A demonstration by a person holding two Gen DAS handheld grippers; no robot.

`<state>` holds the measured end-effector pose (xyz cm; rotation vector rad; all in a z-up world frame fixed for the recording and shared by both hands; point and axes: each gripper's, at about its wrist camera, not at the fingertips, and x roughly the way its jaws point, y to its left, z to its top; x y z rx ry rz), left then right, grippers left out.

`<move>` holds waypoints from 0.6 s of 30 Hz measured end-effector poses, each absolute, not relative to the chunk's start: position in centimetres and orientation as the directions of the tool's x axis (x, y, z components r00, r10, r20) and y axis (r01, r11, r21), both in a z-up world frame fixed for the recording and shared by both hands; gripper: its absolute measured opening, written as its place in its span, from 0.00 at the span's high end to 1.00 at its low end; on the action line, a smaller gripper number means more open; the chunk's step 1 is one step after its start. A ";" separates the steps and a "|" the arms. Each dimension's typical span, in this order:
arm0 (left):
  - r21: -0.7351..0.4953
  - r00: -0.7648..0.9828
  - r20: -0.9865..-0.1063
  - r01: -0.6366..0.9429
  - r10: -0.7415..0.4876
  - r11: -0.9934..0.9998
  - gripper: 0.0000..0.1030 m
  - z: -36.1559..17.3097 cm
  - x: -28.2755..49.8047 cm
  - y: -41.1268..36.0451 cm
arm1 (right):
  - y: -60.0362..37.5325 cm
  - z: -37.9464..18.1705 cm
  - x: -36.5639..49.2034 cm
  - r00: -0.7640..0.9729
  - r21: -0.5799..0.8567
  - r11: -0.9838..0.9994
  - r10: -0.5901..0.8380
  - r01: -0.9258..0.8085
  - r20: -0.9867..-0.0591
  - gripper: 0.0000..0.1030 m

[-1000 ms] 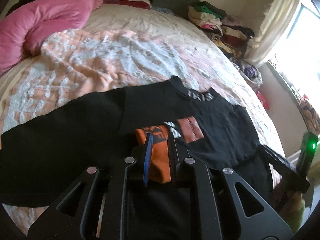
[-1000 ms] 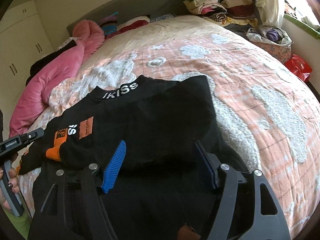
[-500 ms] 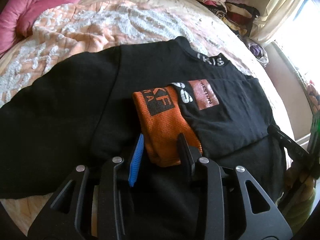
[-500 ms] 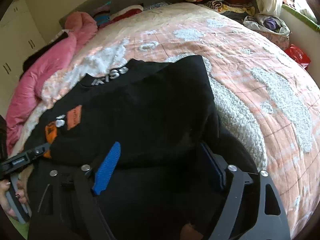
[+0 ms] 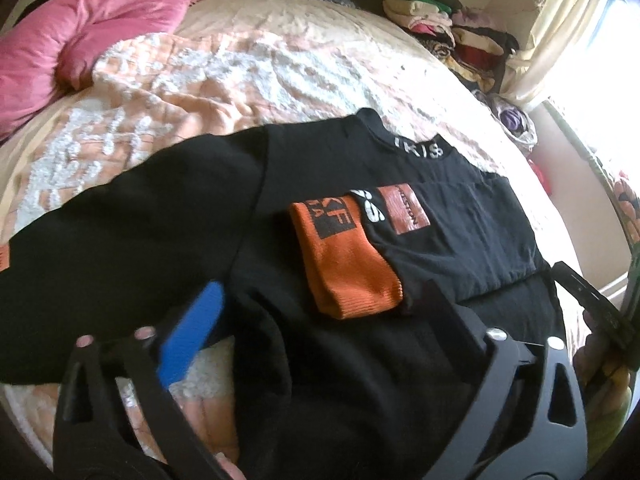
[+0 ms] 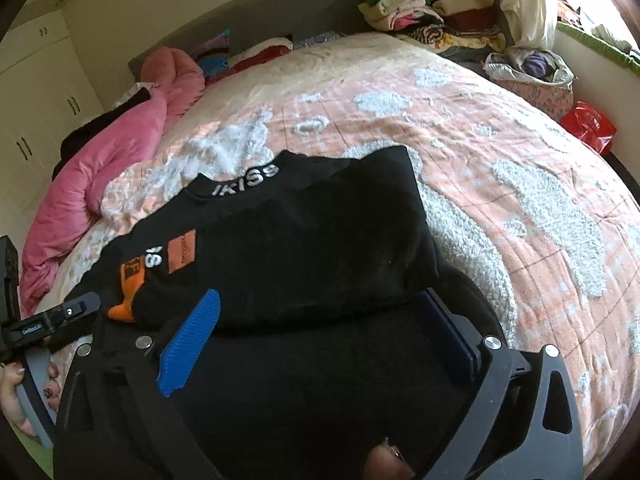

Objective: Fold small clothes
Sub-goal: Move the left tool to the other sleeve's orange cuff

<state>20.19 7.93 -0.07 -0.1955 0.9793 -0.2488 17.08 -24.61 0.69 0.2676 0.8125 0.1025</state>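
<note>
A black sweatshirt (image 5: 340,184) lies spread on the bed, white letters on its collar. One sleeve is folded across the chest, its orange cuff (image 5: 344,264) lying free on the body. My left gripper (image 5: 320,312) is open and empty just below that cuff, over the hem. The other sleeve stretches out to the left. In the right wrist view the sweatshirt (image 6: 304,240) has its right side folded in, and my right gripper (image 6: 320,328) is open over the lower hem, holding nothing. The left gripper's tip (image 6: 60,316) shows at the left edge.
The bed has a peach and white quilt (image 6: 500,168). A pink duvet (image 5: 72,36) lies bunched at the left. Folded clothes (image 6: 432,12) are piled at the bed's far corner. A cloth basket (image 6: 532,76) and a red bag (image 6: 588,126) sit beside the bed's right edge.
My left gripper has opened and let go of the orange cuff, which now lies on the sweatshirt's chest, and has drawn back. The right gripper stayed open over the hem.
</note>
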 end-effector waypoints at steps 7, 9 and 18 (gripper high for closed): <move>-0.262 0.560 -0.789 0.065 -0.252 0.963 0.09 0.6 19.6 9.1 | -22.8 2.0 16.4 0.700 0.251 0.967 0.202 -0.033 -0.685 0.04; -0.251 0.568 -0.788 0.057 -0.239 0.966 0.09 0.8 19.5 9.3 | -22.2 2.5 16.1 0.704 0.247 0.968 0.210 -0.051 -0.678 0.04; -0.234 0.613 -0.763 0.035 -0.206 0.972 0.09 2.0 18.0 10.2 | -19.0 4.0 15.4 0.714 0.218 0.967 0.243 -0.129 -0.657 0.04</move>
